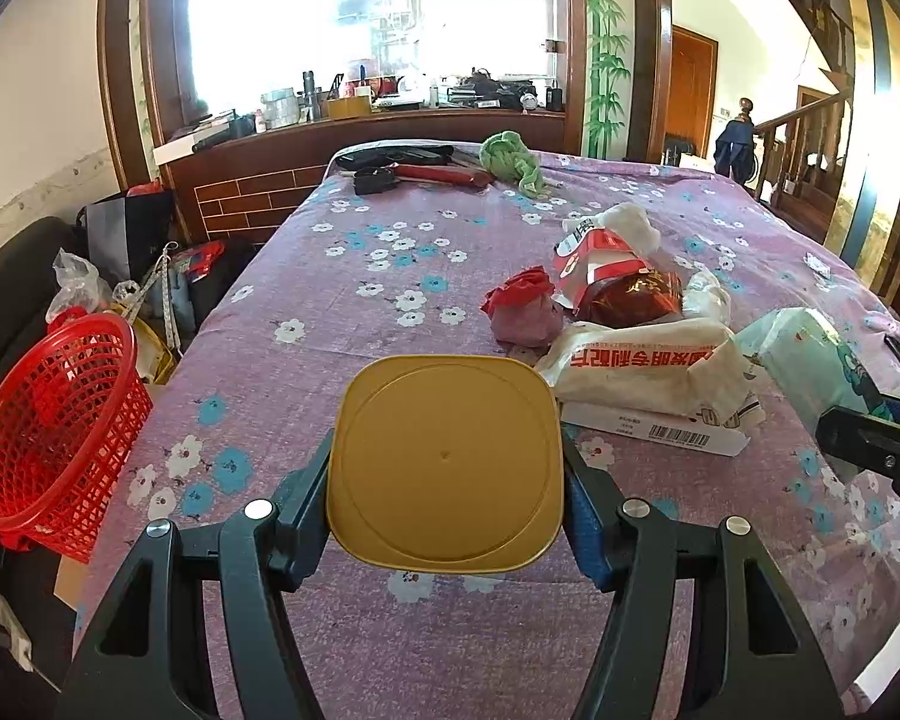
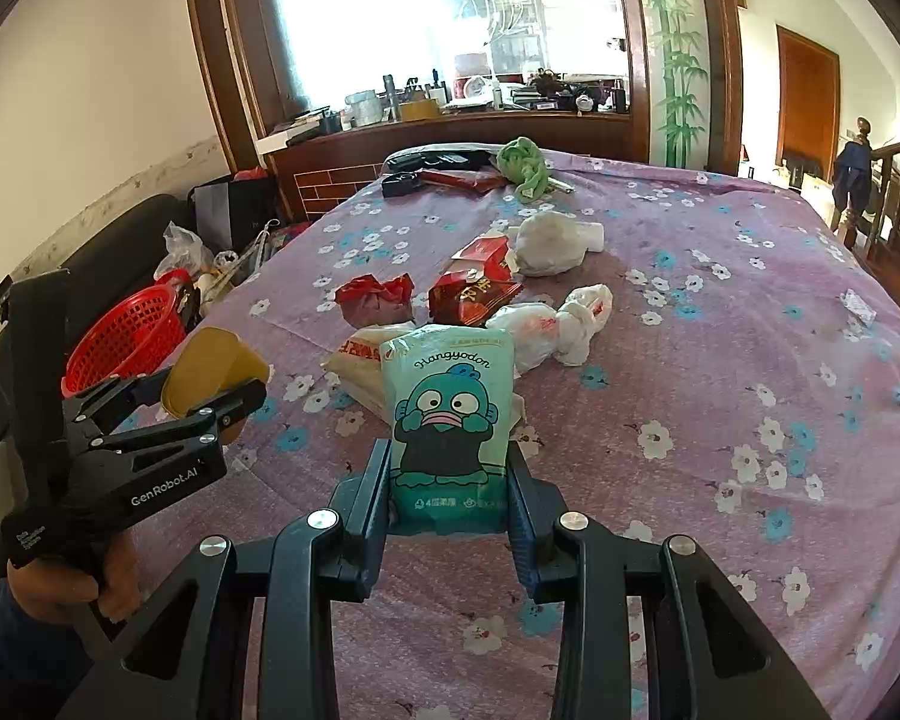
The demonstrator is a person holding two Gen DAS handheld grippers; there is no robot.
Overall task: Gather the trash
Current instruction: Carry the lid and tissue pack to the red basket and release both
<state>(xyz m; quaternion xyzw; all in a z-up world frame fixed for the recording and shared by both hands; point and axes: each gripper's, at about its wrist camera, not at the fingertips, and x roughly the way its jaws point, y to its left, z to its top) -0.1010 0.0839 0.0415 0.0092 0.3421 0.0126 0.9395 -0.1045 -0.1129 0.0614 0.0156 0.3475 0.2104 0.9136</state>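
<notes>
My left gripper (image 1: pixel 447 480) is shut on a square yellow plastic lid (image 1: pixel 444 459), held over the flowered tablecloth (image 1: pixel 342 312); the same lid (image 2: pixel 210 375) shows in the right wrist view at the left. My right gripper (image 2: pixel 449 480) is shut on a pale green tissue pack (image 2: pixel 447 414) with a cartoon fish, also visible as the pack (image 1: pixel 810 360) at the right of the left wrist view. A heap of trash lies ahead: a red crumpled wrapper (image 2: pixel 375 300), a red snack bag (image 2: pixel 474 291), a white plastic bag (image 2: pixel 552 324), a white printed wrapper (image 1: pixel 636 372).
A red mesh basket (image 1: pixel 54 438) stands off the table's left edge, beside bags on the floor. A green cloth (image 1: pixel 510 159) and dark items (image 1: pixel 402 171) lie at the table's far end. A wooden counter with clutter stands behind; stairs are at the right.
</notes>
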